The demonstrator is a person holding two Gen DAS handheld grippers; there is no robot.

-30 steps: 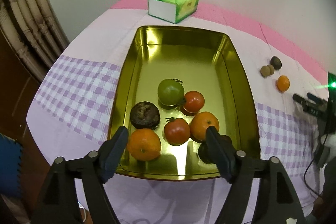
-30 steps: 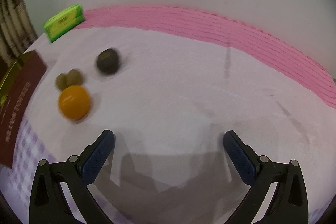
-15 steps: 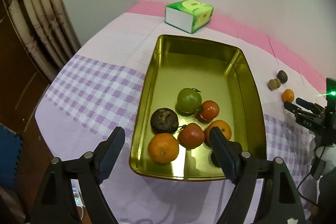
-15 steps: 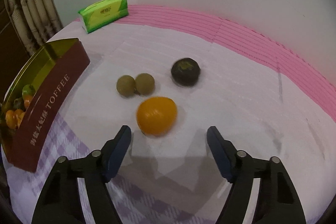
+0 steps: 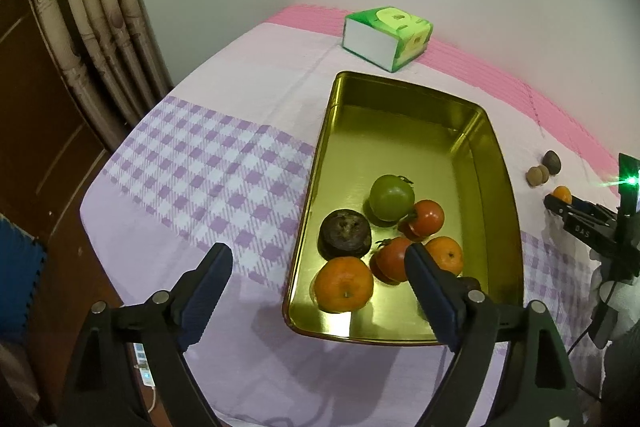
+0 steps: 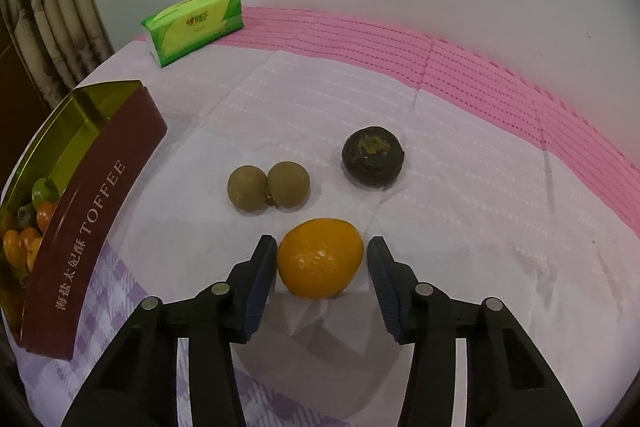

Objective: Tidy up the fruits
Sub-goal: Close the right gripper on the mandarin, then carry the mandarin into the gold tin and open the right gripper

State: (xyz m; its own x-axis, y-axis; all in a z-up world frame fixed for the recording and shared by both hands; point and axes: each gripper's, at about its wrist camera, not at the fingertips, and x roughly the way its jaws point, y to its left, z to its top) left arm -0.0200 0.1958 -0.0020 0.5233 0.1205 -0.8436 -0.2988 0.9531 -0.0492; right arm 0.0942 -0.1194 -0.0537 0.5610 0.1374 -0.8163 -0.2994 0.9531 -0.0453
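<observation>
Tablecloth (image 6: 460, 155): bare right of fruit.
Right gripper (image 6: 322, 251): now narrowed, straddling orange (image 6: 320, 263), left pad touching.
Left gripper (image 5: 318, 263): wide, empty, drawn back over tin (image 5: 508, 187) edge.

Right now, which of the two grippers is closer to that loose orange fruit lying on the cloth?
The right. The right gripper has its open fingers on either side of the orange fruit. The left gripper hovers open across the table, over the gold tin.
</observation>
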